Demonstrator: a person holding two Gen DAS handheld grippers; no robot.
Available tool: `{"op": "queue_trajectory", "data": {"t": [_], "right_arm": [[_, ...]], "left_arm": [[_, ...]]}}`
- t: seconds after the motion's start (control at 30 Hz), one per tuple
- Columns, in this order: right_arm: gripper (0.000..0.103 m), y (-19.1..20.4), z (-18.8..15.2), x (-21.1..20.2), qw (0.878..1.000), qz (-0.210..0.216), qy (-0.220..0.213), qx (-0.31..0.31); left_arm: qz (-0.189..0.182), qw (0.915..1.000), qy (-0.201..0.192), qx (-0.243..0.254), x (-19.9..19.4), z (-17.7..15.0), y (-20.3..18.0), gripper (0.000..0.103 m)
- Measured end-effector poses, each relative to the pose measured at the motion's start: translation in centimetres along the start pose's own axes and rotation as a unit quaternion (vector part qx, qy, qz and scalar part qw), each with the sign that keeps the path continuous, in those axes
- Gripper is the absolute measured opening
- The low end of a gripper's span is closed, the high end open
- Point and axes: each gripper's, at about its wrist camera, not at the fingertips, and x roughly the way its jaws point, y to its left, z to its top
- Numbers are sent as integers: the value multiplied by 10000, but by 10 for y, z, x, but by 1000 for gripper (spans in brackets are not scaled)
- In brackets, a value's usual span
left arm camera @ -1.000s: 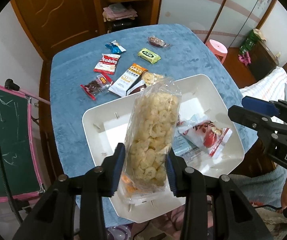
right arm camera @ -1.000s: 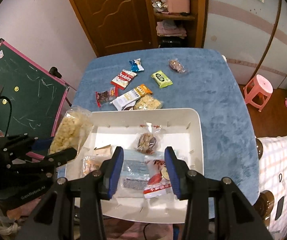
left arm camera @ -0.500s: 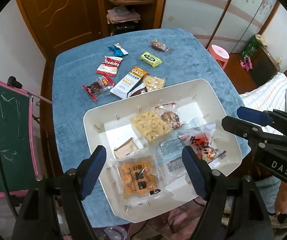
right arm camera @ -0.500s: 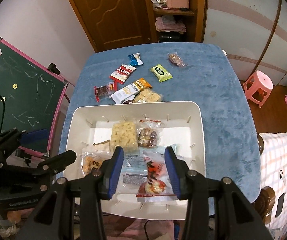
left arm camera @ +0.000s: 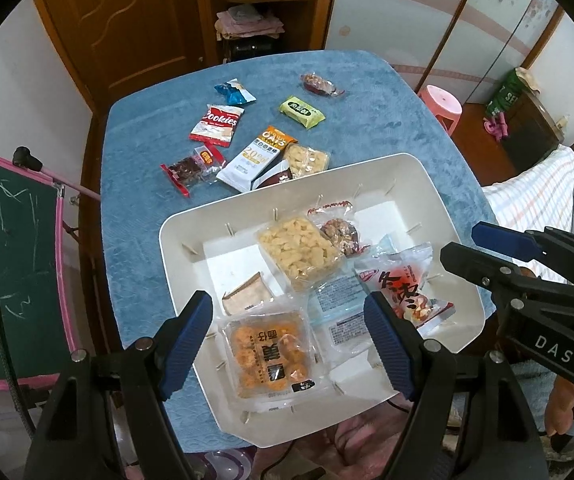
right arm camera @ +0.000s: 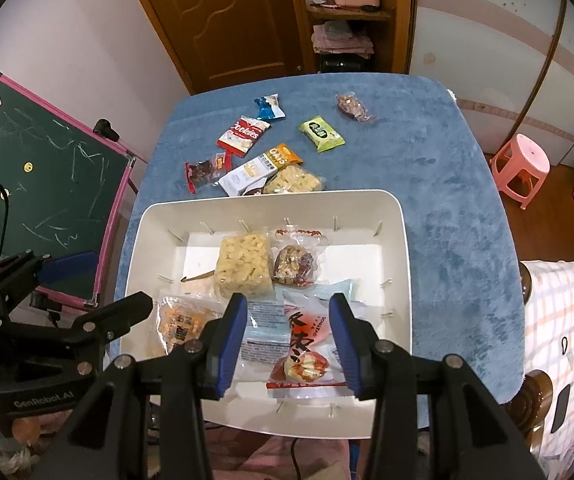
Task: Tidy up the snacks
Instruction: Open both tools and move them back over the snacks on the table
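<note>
The left hand-held gripper [left arm camera: 289, 334] is hovering above the near-left part of the white tray [left arm camera: 419, 168], pointing down and forward; its blue-padded jaws are standing wide apart and are gripping nothing. Below the gap between them, an orange snack packet [left arm camera: 269, 354] is lying flat in the tray's near-left corner, apart from the fingers. The right hand-held gripper [right arm camera: 289, 342] is hanging over the tray's near edge, its jaws spread to a moderate gap and also holding nothing; a red-and-white packet [right arm camera: 307, 354] and a pale blue packet [right arm camera: 265, 328] are lying under that gap, contact not discernible.

The tray is sitting at the near edge of the blue-covered worktop [right arm camera: 447, 184]. Inside it, a clear bag of pale puffed pieces [right arm camera: 243, 266] is lying near the middle, just beside a clear packet of brown nut clusters [right arm camera: 293, 264] on its right. A small tan wedge-shaped packet [left arm camera: 247, 298] is lying toward the tray's left side.

Outside the tray, toward the worktop's middle and far edge, loose snacks are lying: a red Cookies bag [right arm camera: 243, 135], a blue packet [right arm camera: 269, 107], a green packet [right arm camera: 322, 133], an oats bar [right arm camera: 261, 168], a dark-red packet [right arm camera: 205, 169], a second bag of pale pieces [right arm camera: 293, 182] touching the tray's far rim, and a brown nut packet [right arm camera: 353, 107].
</note>
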Motion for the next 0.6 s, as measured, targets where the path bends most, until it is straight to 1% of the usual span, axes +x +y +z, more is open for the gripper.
{"op": "queue_trajectory", "data": {"t": [0.2, 0.37, 0.6], "right_arm": [[43, -4, 5, 7, 10000, 22, 84, -36], [43, -6, 11, 18, 9997, 64, 208, -81], [43, -9, 28, 32, 9993, 115, 324, -143]], "left_arm": [[30, 10000, 36, -76, 5, 3, 2, 77], [95, 9996, 109, -253, 14, 10, 10, 77], [353, 9985, 149, -385, 25, 30, 28, 77]]}}
